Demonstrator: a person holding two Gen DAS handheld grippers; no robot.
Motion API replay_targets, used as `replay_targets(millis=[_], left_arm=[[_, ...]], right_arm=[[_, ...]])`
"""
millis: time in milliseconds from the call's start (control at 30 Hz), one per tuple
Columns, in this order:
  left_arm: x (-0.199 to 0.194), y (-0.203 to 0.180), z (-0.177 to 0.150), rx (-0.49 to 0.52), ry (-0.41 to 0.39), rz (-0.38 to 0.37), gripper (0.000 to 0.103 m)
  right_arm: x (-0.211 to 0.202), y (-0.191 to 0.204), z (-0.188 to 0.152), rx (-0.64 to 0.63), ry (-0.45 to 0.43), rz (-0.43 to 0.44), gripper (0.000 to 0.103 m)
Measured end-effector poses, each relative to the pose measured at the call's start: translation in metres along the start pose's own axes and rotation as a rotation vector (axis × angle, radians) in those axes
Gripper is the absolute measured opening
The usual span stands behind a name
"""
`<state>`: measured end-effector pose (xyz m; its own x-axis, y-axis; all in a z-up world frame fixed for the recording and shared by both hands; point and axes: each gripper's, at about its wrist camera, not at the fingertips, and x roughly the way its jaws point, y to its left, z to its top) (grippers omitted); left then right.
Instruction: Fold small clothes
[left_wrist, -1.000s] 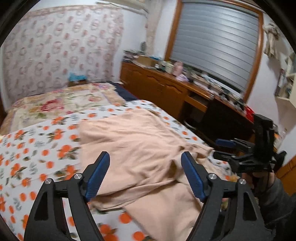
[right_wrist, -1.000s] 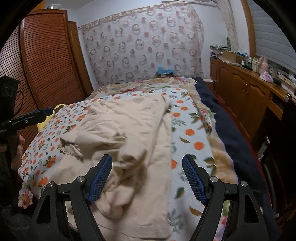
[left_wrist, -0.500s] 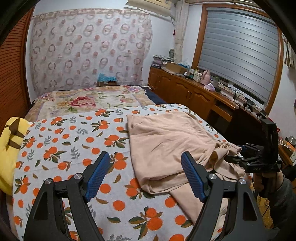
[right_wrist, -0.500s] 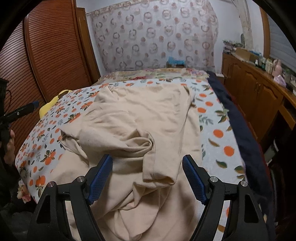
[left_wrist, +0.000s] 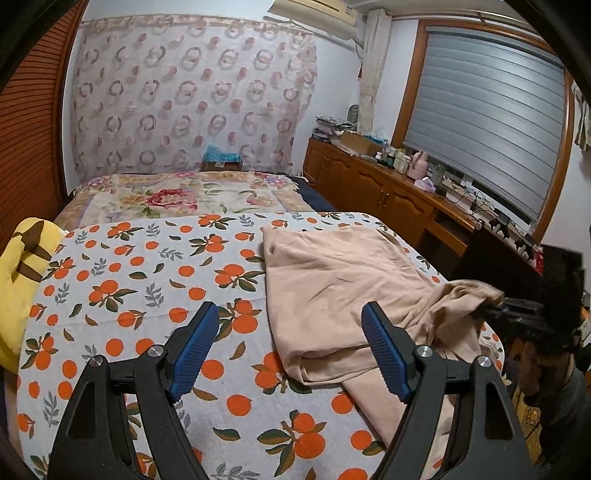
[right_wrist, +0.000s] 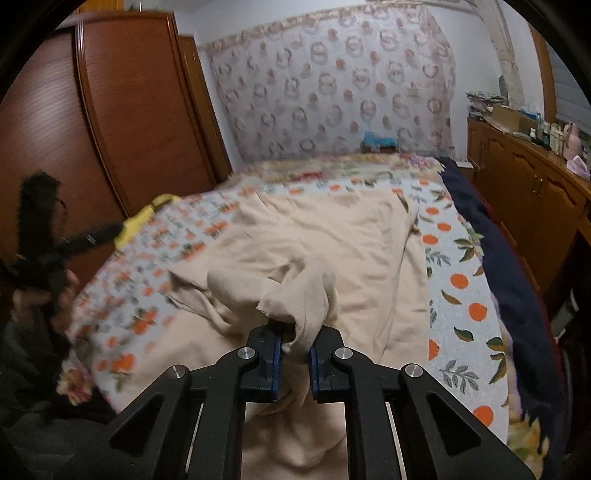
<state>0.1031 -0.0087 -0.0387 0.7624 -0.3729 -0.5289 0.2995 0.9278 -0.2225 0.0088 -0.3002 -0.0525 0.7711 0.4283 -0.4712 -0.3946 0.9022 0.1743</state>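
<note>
My left gripper (left_wrist: 290, 347) hangs wide open over the orange-print bedsheet (left_wrist: 147, 280) with nothing between its blue pads. To its right the beige garment (left_wrist: 332, 280) lies rumpled on the bed. My right gripper (right_wrist: 294, 354) has just been closing and now pinches a bunched fold of that garment's near edge, lifted slightly off the sheet.

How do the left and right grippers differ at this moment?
The left gripper stands wide open; the right gripper has just been closing and is now shut on a bunched fold of the beige garment. The left gripper is empty over the orange-print sheet, its right finger over the garment's edge. Both are black with blue pads.
</note>
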Motion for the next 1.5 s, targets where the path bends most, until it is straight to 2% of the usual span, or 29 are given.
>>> replay_targets(millis=[167, 400, 467, 600, 667, 733, 833, 1000, 1167, 1300, 1500], left_arm=[[-0.001, -0.002, 0.0, 0.002, -0.005, -0.005, 0.08], [-0.002, -0.008, -0.002, 0.018, -0.006, -0.006, 0.08], [-0.003, -0.01, -0.001, 0.024, -0.007, -0.001, 0.08], [-0.004, -0.011, -0.001, 0.029, -0.01, 0.002, 0.08], [-0.004, -0.011, -0.001, 0.034, -0.013, 0.006, 0.08], [-0.005, -0.011, -0.001, 0.035, -0.014, 0.006, 0.08], [-0.006, -0.012, -0.001, 0.038, -0.015, 0.011, 0.08], [-0.009, -0.01, 0.0, 0.043, -0.023, 0.025, 0.08], [-0.015, -0.007, -0.002, 0.05, -0.033, 0.043, 0.08], [-0.021, -0.002, -0.004, 0.054, -0.044, 0.063, 0.08], [-0.027, 0.015, -0.005, 0.021, -0.061, 0.079, 0.08]], right_arm=[[-0.035, 0.0, -0.006, -0.019, -0.034, -0.007, 0.011], [-0.024, -0.019, -0.032, -0.022, 0.089, -0.124, 0.012], [-0.026, -0.021, -0.033, -0.026, 0.086, -0.137, 0.023], [-0.035, -0.02, -0.023, -0.038, 0.045, -0.157, 0.04], [-0.042, -0.019, -0.019, -0.047, 0.022, -0.172, 0.053], [-0.045, -0.014, -0.014, -0.064, 0.004, -0.188, 0.058], [-0.045, -0.007, -0.011, -0.079, -0.018, -0.184, 0.058], [-0.03, 0.013, 0.004, -0.114, -0.031, -0.125, 0.058], [0.005, 0.041, 0.016, -0.182, 0.016, -0.057, 0.058], [0.038, 0.063, 0.023, -0.222, 0.076, 0.011, 0.058], [0.095, 0.093, 0.025, -0.285, 0.214, 0.135, 0.058]])
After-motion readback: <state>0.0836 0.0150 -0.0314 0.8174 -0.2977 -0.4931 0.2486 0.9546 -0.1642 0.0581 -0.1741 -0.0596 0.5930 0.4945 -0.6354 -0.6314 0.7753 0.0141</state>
